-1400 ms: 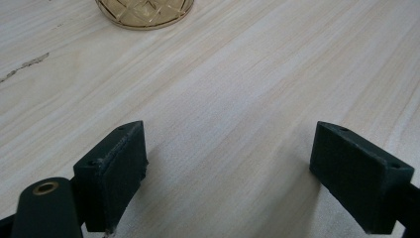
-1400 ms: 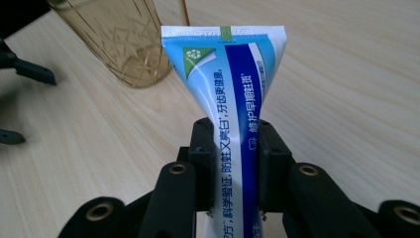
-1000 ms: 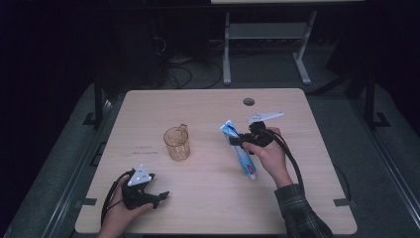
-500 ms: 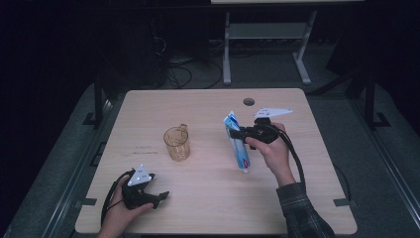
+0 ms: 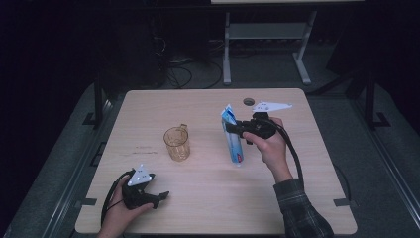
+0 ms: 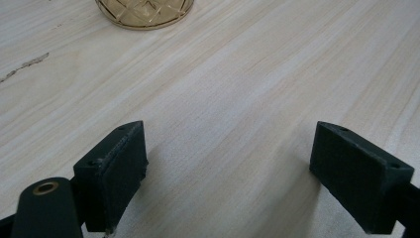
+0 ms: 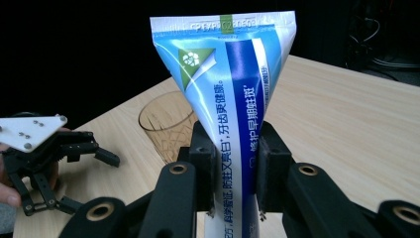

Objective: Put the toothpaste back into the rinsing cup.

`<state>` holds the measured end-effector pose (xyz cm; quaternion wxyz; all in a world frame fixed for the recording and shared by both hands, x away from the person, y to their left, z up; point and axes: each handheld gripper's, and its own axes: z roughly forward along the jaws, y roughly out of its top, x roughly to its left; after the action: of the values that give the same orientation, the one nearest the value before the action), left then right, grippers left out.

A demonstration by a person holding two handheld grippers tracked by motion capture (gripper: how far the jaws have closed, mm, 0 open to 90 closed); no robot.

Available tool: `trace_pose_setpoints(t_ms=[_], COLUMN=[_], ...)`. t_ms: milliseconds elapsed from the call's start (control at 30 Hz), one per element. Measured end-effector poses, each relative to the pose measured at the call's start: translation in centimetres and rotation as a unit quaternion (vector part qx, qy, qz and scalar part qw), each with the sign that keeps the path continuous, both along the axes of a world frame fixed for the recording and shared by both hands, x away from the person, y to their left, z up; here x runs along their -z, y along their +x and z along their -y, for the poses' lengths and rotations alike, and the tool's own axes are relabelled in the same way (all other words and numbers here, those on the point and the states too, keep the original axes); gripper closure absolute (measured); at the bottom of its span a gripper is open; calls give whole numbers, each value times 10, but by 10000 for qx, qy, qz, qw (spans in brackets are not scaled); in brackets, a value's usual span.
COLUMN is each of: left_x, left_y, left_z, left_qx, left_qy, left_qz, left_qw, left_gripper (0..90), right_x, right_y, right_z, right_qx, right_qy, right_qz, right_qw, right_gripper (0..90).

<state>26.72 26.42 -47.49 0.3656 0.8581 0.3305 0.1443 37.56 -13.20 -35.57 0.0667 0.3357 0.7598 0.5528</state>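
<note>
1. Right gripper [image 5: 233, 127]: jaws clenched on the middle of a blue-and-white toothpaste tube [image 5: 233, 141]; in the right gripper view both pads press the tube [image 7: 237, 134] flat between them, crimped end up, cap end hanging below
2. Change since a second ago: the tube lay slanted and low by the tabletop; now it stands near upright and has come up off the wood, the cap end just clear of the table [image 5: 307, 198]. Grip unchanged through the lift
3. Reading: the pick is done and the tube is in carry; next likely a move across to the amber glass mug [image 5: 177, 143], well apart on the gripper's far side, just behind the tube in the right gripper view [image 7: 163, 124]
4. Left gripper [image 5: 161, 196]: jaws apart, nothing between them, resting at the near table edge, same spot as before. Its own view shows bare wood and the mug base [image 6: 143, 10] ahead
5. Risk, as judged: a mid-body pinch may let the tube swing
</note>
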Motion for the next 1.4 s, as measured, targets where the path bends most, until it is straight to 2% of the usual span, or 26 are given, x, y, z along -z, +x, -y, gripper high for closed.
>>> trace_pose_setpoints(t_ms=[733,1400], left_x=[0,0], left_y=[0,-1], left_z=[0,1], left_qx=[18,42], left_qy=[-13,-40], left_qz=[6,-2], left_qw=[10000,10000], left_gripper=[137,138], right_x=[-39,-64], right_y=[17,33], right_z=[-35,-77], right_qx=[-242,-499], right_qy=[12,-8], right_qz=[286,432], right_qw=[9993,9978], right_gripper=[732,731])
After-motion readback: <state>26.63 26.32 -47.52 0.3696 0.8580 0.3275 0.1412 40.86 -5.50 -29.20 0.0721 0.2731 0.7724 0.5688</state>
